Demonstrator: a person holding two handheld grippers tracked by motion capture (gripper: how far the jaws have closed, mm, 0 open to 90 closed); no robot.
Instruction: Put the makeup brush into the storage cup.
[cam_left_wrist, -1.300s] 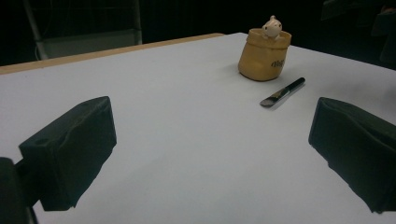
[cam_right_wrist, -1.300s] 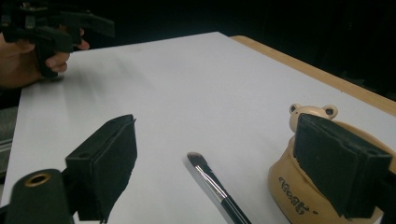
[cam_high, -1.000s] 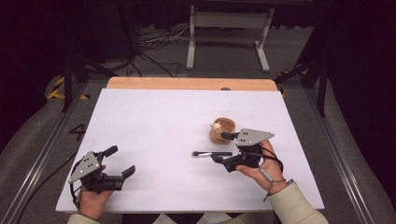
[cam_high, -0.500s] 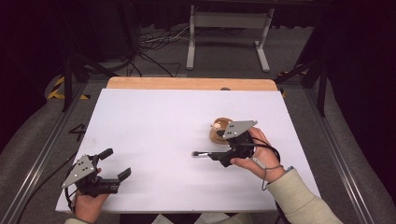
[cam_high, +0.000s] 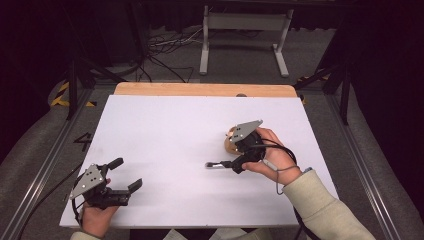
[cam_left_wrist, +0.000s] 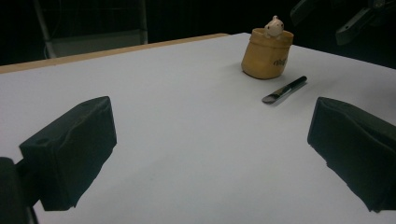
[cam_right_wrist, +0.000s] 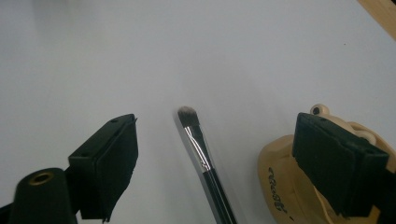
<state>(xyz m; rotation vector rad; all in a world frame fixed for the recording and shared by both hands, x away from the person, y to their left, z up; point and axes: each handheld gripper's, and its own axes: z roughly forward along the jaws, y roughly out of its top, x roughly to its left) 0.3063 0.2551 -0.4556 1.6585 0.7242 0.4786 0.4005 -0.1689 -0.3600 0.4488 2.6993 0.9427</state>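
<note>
- Both pairs of jaws are seen apart, with nothing held between them.
- The right gripper is held low over the makeup brush, which lies flat on the white table between its two jaws.
- A small tan pot with a little animal figure on its rim is placed just beside the brush; one jaw of the right gripper is seen in front of it.
- The left gripper is held near the front left corner, well apart from the brush.
</note>
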